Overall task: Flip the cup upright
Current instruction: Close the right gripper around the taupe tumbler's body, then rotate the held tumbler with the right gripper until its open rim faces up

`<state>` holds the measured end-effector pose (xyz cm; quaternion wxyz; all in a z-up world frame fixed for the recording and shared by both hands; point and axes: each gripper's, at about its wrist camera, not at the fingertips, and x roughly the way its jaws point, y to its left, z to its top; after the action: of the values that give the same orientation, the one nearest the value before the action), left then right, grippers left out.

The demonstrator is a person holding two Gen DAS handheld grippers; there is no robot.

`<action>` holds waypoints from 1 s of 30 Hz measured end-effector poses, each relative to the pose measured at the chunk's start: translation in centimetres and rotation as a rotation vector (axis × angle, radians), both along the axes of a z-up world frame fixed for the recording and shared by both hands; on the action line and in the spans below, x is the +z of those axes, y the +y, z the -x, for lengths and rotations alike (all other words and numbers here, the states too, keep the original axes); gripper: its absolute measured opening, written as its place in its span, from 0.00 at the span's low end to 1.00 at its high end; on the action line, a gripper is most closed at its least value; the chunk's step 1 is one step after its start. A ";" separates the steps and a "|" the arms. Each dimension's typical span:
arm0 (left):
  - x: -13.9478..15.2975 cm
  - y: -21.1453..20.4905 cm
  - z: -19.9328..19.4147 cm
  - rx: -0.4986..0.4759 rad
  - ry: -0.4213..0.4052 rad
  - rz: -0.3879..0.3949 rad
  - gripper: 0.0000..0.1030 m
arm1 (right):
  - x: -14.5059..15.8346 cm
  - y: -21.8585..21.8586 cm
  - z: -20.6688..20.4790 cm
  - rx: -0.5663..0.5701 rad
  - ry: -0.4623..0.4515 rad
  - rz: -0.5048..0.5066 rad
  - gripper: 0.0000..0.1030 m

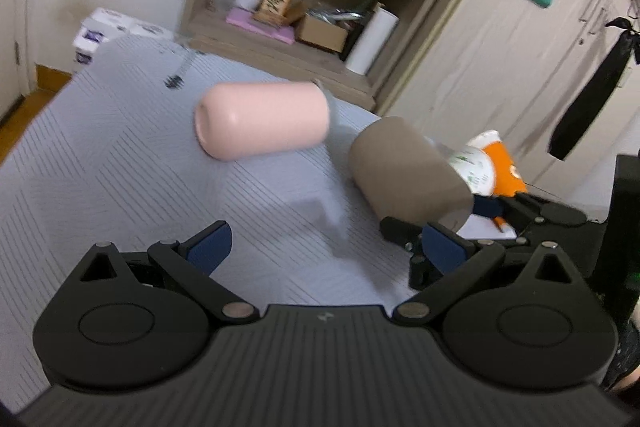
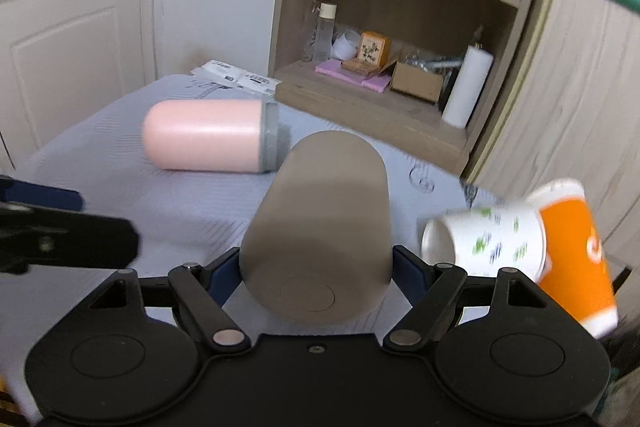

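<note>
A taupe cup lies on its side on the grey-white cloth, its base towards the right wrist camera. My right gripper is shut on the taupe cup near its base, a blue pad on each side. In the left wrist view the same cup lies at the right with the right gripper's fingers at it. My left gripper is open and empty, above the cloth, to the left of the cup. A pink cup with a grey rim lies on its side further back; it also shows in the right wrist view.
A white patterned paper cup and an orange paper cup lie nested on their sides at the right. A wooden shelf unit with bottles, boxes and a paper roll stands behind the cloth-covered surface. Wardrobe doors stand at the right.
</note>
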<state>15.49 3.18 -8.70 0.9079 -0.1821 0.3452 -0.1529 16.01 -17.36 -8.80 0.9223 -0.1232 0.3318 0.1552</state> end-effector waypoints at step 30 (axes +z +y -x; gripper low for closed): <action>-2.3 -4.5 -0.8 -0.224 0.264 0.249 1.00 | -0.5 -6.5 5.5 0.024 0.253 -0.357 0.82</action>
<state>16.31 -1.32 -10.96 0.8026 -0.2719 0.4578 -0.2689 10.54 -23.88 -9.34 0.8785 0.0588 0.4107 0.2369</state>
